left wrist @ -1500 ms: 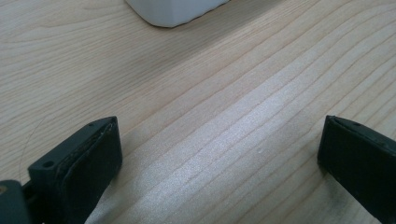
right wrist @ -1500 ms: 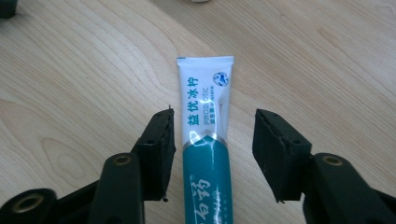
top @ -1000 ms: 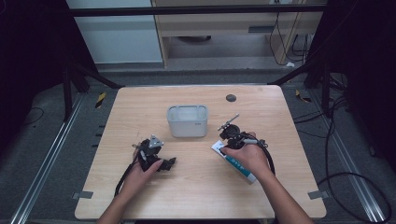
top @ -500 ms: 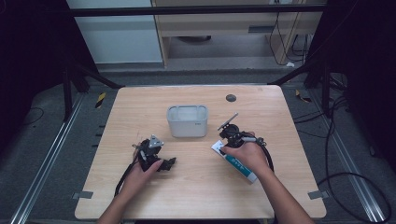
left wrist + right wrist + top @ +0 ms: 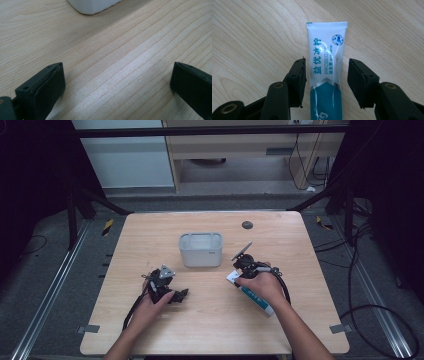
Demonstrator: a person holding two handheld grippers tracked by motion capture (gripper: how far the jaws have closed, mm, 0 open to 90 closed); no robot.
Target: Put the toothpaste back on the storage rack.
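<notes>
The toothpaste tube (image 5: 327, 75) lies flat on the worktop (image 5: 150, 235), right of centre in the high view, well short of the white bin (image 5: 200, 249). The right gripper (image 5: 326, 80) has just been opening its fingers, which straddle the tube without pressing it. The left gripper (image 5: 117, 82) rests with fingers wide apart and empty, so lifting seems still ahead.

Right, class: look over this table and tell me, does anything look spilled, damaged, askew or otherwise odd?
Nothing stands out. The toothpaste tube lies flat and unbroken on the table, between the right tongs, whose jaws have just been opening and stand clear of it on the right. The white tub sits upright. The left tongs are open over bare wood.
</notes>
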